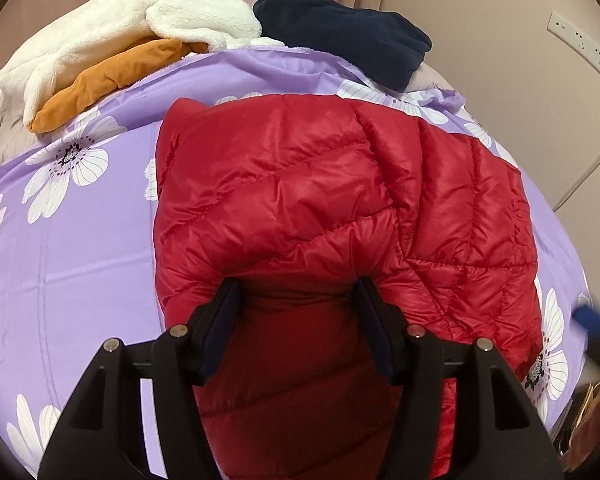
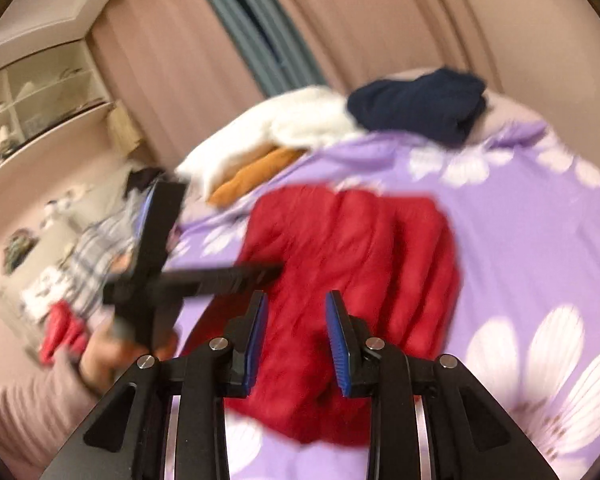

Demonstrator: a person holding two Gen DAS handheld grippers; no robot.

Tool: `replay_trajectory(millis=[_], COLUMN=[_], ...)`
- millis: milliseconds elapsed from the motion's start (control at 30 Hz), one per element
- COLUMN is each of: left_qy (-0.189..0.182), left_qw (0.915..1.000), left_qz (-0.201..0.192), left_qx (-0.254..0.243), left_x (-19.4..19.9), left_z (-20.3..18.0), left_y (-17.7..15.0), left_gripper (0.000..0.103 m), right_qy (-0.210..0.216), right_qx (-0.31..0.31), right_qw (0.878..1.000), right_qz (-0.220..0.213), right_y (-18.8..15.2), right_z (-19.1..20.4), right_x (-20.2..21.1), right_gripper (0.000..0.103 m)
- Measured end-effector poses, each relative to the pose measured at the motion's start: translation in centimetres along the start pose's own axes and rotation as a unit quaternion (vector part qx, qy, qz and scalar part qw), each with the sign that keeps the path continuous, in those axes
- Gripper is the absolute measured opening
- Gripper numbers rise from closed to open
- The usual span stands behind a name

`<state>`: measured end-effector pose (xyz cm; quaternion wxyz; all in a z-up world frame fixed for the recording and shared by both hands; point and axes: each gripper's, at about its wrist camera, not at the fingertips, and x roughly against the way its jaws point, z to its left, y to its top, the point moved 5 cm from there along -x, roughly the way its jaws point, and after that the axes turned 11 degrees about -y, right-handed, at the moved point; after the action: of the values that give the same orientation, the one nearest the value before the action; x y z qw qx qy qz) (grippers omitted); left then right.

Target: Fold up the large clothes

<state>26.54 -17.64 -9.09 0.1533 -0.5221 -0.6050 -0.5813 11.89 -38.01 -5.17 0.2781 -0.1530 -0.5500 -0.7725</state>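
Here: red jacket lay mid-bed, puffy, slick, light. Left gripper half open, straddling near hem fold, seemingly unpinched. Right gripper slightly open, empty, above jacket. Best pinched at hem.

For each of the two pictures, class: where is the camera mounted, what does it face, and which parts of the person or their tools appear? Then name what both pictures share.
Left wrist view: sits on the left hand-held gripper, looking down at the red puffer jacket; its fingers straddle the near edge.
Right wrist view: sits on the right hand-held gripper, facing across the bed; a hand, pink sleeve and the left gripper show.
Shared: jacket, purple floral cover, white, orange and navy clothes.
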Motion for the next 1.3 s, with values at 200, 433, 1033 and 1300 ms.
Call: replay_trajectory(millis=[200,433,1033,1300], left_qy=[-0.006,-0.01,-0.022,-0.043], left_qw=[0.9999,0.9998,0.9989,0.9972], left_qz=[-0.006,-0.01,-0.027,-0.028], left_qx=[0.011,0.014,0.03,0.054], left_x=[0.1,-0.1,3.3,4.1], left_z=[0.2,0.4,0.4,0.6], left_y=[-0.1,-0.1,-4.3,-7.1], left_gripper=[0.06,0.06,0.06,0.061], right_qy=[-0.076,-0.115,-0.112,-0.11], right_qx=[0.007,0.001,-0.018,-0.023], right_qw=[0.997,0.991,0.99,0.99], right_qz=[0.018,0.063,0.089,0.09], right_y=[3.2,2.0,0.4,0.3], right_z=[0.0,-0.9,-1.7,-1.8], right_x=[-5.5,-9.8,-11.0,-11.1], right_gripper=[0.029,0.029,0.029,0.029])
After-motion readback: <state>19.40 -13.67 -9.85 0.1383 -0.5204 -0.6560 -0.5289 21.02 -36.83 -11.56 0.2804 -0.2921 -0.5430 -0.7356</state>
